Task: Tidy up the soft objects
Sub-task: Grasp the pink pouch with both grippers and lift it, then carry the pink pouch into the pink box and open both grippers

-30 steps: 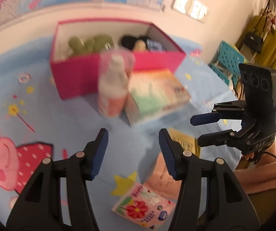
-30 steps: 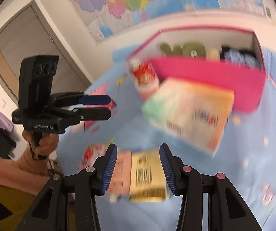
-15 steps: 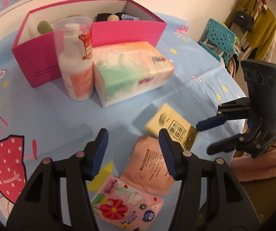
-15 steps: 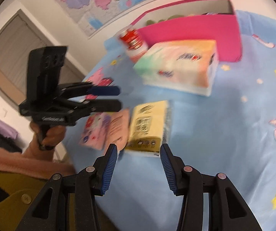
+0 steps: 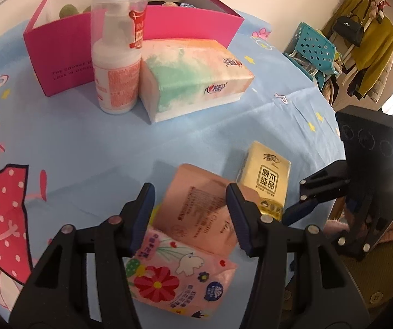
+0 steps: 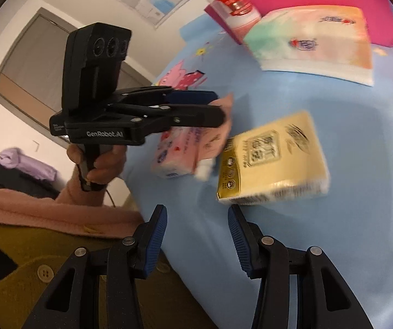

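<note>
Blue cartoon counter (image 5: 86, 142) carries tissue packs: left tool (image 5: 191, 216), spread and empty, should straddle the salmon pack (image 5: 196, 205) at twelve o'clock squarely.

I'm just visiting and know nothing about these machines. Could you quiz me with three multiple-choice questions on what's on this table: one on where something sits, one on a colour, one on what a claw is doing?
1. Where does the pump bottle stand?
A. Inside the box
B. In front of the box, beside the big tissue pack
C. On the floral pack

2. What colour is the open box?
A. Pink
B. Green
C. Black

3. What is the left claw doing?
A. Clamping the bottle
B. Open over the peach sachet, holding nothing
C. Lifting the yellow pack

Answers: 1 B, the bottle stands outside the box's front wall, next to the pack. 2 A, its walls are bright pink. 3 B, there are gaps between both pads and the sachet.
</note>
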The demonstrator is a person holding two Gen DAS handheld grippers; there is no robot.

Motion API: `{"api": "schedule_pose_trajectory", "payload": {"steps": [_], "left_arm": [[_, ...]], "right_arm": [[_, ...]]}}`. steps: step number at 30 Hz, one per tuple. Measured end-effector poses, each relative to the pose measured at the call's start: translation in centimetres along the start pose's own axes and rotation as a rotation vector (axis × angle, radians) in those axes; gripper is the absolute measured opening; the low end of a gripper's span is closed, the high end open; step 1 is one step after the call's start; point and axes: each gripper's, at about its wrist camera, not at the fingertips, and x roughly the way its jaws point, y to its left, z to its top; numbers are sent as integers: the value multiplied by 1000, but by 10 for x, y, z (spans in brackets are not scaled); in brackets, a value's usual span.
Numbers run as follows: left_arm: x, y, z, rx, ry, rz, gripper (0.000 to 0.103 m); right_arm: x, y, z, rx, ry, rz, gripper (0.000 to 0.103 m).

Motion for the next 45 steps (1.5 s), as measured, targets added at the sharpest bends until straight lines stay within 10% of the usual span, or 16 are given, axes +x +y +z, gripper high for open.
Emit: {"api": "schedule_pose_trajectory", "payload": {"steps": [27,45], "left_arm": [[-6,14,-12,-93,25,-30,40],[-109,-5,62,-37,-330,56,39]], "right_arm": [[18,-12,47,16,-193,-204,14],[-63,54,117,-248,-400,-216,12]]}}
